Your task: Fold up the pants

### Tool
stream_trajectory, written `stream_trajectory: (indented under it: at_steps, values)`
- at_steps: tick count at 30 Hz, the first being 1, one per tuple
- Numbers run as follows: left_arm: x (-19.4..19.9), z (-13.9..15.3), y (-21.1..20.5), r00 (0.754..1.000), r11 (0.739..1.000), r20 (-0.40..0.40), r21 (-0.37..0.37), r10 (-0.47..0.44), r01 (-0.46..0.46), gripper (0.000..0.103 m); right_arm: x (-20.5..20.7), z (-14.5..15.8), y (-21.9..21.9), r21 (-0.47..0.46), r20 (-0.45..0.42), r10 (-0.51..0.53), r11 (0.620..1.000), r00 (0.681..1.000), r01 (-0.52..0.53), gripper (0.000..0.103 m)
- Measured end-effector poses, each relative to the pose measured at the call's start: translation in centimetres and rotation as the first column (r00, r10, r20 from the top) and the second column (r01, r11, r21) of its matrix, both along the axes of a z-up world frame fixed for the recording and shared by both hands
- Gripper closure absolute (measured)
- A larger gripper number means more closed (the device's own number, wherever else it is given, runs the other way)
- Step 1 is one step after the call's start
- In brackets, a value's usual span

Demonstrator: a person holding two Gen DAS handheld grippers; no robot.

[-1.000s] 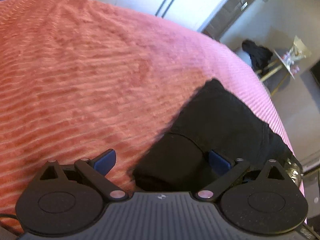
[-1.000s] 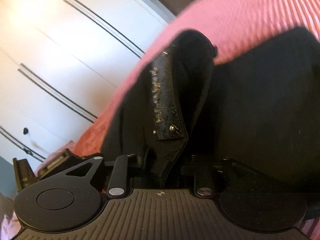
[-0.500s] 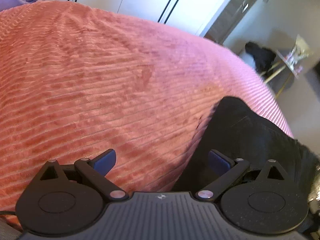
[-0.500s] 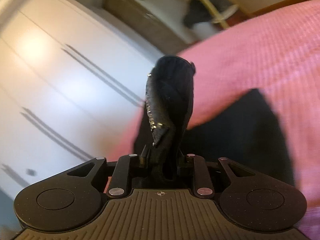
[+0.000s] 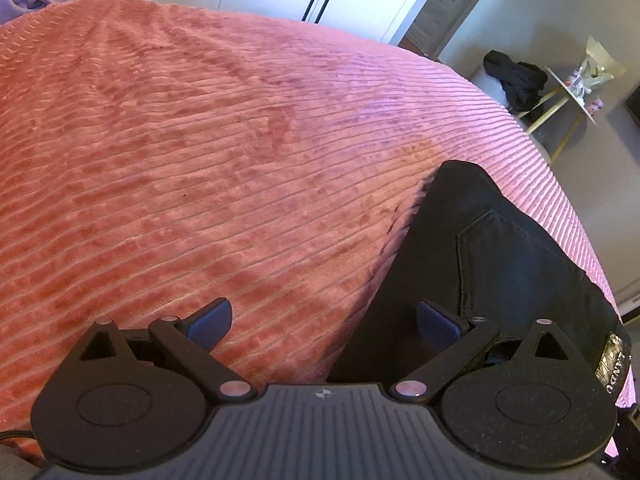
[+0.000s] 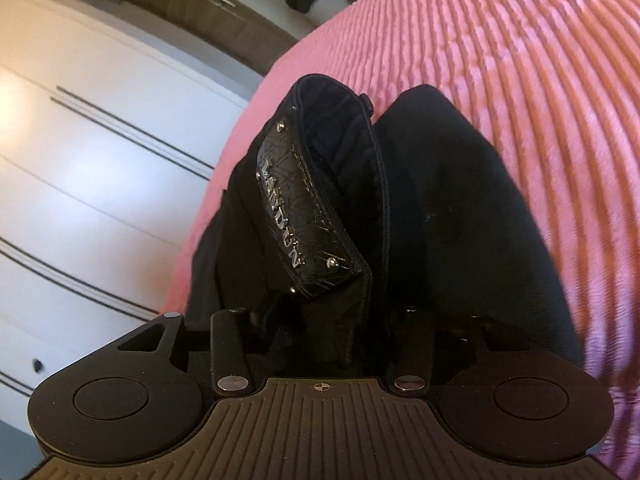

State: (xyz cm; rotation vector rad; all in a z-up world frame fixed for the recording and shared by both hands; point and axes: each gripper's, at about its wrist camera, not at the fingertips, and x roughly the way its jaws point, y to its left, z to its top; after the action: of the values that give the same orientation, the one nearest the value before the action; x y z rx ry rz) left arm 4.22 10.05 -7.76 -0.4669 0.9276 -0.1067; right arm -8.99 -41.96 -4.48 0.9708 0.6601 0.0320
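Pink ribbed bedspread (image 5: 240, 152) carries black pants (image 5: 492, 264); left gripper (image 5: 324, 318) gapes empty, right gripper (image 6: 320, 316) has just been opening, waistband (image 6: 304, 216) between its jaws.

Black pants (image 5: 500, 264) lie bunched at the bed's edge, waistband upturned (shiny "LANDUN" patch (image 6: 298, 216) showing).

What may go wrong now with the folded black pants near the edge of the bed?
1. The pants lie close to the edge of the pink bedspread; a push may slide them off.
2. The right gripper has just been opening with the waistband between its jaws; the raised band may flop and undo the fold.
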Motion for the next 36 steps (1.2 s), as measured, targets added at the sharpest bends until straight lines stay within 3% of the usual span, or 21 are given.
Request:
stream_trajectory:
  at_steps: [1,5,9,13,15,18,20,22,25,28,32,36]
  values:
    - [-0.1,0.1,0.0,1.000,1.000,0.002,-0.001,-0.003,0.003,0.004,0.0,-0.2,0.4,0.006,0.010,-0.005,1.000,1.000,0.005,0.049]
    - [-0.4,0.3,0.0,1.000,1.000,0.015,-0.005,-0.013,0.013,0.004,-1.4,0.8,1.0,-0.066,0.045,-0.022,0.998,0.999,0.025,0.073]
    - [-0.4,0.2,0.2,1.000,1.000,0.011,-0.015,-0.012,0.013,0.004,-2.3,3.5,3.0,-0.275,0.094,0.002,0.961,0.996,0.024,0.078]
    - [-0.7,0.4,0.4,0.999,1.000,0.039,-0.021,0.000,0.001,0.004,-3.9,5.1,2.9,-0.287,0.147,-0.034,0.955,0.989,0.076,0.080]
    - [-0.8,0.5,0.4,0.999,1.000,0.044,-0.018,0.001,0.000,0.004,-4.8,5.4,2.1,-0.301,0.153,-0.072,0.947,0.986,0.115,0.080]
    - [-0.4,0.2,0.0,1.000,1.000,0.027,-0.005,-0.015,0.015,0.004,-3.9,4.2,-0.6,-0.324,0.066,-0.127,0.935,0.990,0.141,0.076]
    - [0.1,0.0,-0.4,0.999,0.999,0.011,0.009,-0.032,0.032,0.004,-3.0,2.6,-1.4,-0.359,-0.039,-0.137,0.926,0.990,0.114,0.058]
    - [0.2,0.0,-0.7,0.999,0.999,0.005,0.025,-0.046,0.046,0.004,-3.1,2.6,-1.4,-0.360,-0.035,-0.142,0.925,0.989,0.120,0.054]
    - [0.1,0.1,-0.8,0.998,0.998,0.013,0.030,-0.058,0.058,0.004,-3.6,4.6,-1.3,-0.448,0.049,-0.171,0.877,0.984,0.175,0.047]
    - [-0.1,0.6,-1.1,0.997,0.996,0.038,0.044,-0.074,0.072,0.004,-4.5,6.2,-0.6,-0.557,0.169,-0.177,0.794,0.970,0.242,0.044]
    - [0.4,1.8,-3.2,0.984,0.985,0.085,0.088,-0.157,0.149,0.004,-4.4,6.4,1.3,-0.629,0.242,-0.093,0.743,0.966,0.229,0.052]
    - [1.4,3.2,-6.5,0.968,0.970,0.130,0.141,-0.216,0.197,0.004,-1.9,7.2,2.3,-0.726,0.246,-0.011,0.660,0.969,0.192,0.065]
